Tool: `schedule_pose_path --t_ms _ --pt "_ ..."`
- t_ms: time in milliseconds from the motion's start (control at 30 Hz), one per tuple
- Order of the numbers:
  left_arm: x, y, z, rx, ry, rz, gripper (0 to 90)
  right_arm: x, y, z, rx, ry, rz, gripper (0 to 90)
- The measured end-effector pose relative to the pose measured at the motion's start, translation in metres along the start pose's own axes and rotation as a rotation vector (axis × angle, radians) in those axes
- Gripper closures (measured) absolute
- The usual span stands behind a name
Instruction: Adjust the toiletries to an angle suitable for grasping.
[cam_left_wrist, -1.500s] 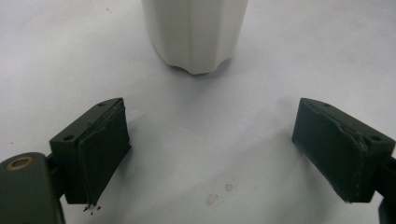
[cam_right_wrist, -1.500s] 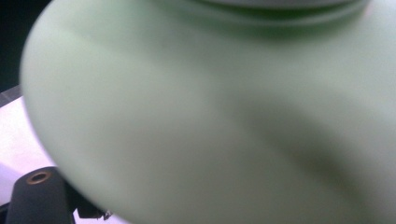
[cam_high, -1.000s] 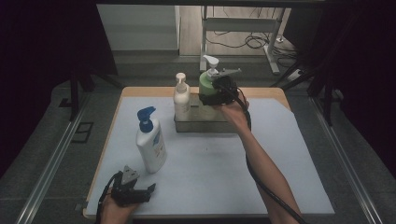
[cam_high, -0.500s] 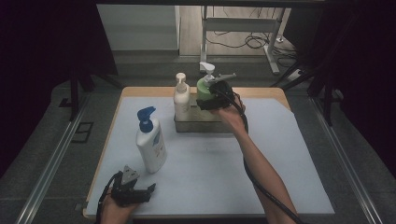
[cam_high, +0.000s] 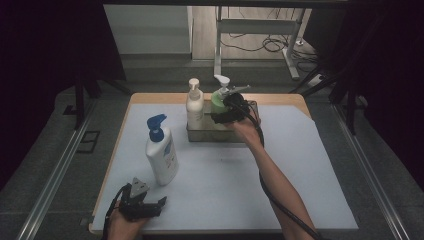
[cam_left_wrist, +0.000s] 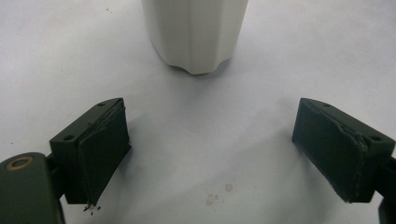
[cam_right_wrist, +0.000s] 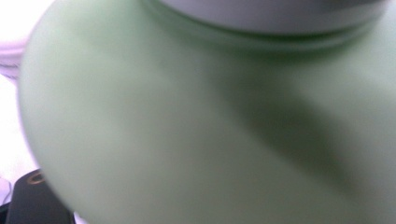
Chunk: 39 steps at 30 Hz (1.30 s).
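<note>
Green bottle (cam_high: 218, 102) sits upright in your right tool (cam_high: 226, 111), clamped round the body; long axis vertical, pump nozzle toward the far side. It's over the metal tray (cam_high: 210, 134), low, w/ the cream bottle (cam_high: 194, 105) already in, just left of the tool. Left to do, I'd say: seat it, release. Blue-pump bottle (cam_high: 161, 152) stands on the tabletop (cam_high: 220, 185), just ahead of your left tool (cam_high: 145, 206), which is open, holding nothing.

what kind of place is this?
Probably a lab recording rig, not a home: a table under a pale sheet, dark curtains around it, cables on the floor behind, pump bottles as props.
</note>
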<state>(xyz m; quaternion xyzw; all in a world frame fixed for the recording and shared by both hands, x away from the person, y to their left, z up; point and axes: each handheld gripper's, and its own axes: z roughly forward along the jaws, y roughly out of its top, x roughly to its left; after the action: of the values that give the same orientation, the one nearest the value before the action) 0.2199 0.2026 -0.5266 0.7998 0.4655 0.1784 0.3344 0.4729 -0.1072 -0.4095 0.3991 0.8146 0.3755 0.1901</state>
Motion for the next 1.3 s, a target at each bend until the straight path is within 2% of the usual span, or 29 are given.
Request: schedule_pose_path --t_ms 200,600,933,1167,1300 --pt "0.0 0.0 0.0 0.0 0.0 0.0 10.6 -0.001 -0.006 0.005 0.02 0.005 -0.004 12.3" --pt "0.0 0.0 0.0 0.0 -0.001 0.0 10.5 -0.005 -0.009 0.007 -0.019 0.027 0.007 11.5" --pt "0.0 0.0 0.0 0.0 -0.001 0.0 10.6 -0.006 -0.016 -0.007 -0.039 0.026 0.001 11.5" --pt "0.0 0.0 0.0 -0.001 -0.001 -0.001 10.5 -0.01 -0.025 -0.022 -0.047 0.069 0.004 13.6" --pt "0.0 0.0 0.0 -0.001 -0.001 -0.001 10.6 -0.01 -0.029 -0.027 -0.038 0.085 0.007 18.7"
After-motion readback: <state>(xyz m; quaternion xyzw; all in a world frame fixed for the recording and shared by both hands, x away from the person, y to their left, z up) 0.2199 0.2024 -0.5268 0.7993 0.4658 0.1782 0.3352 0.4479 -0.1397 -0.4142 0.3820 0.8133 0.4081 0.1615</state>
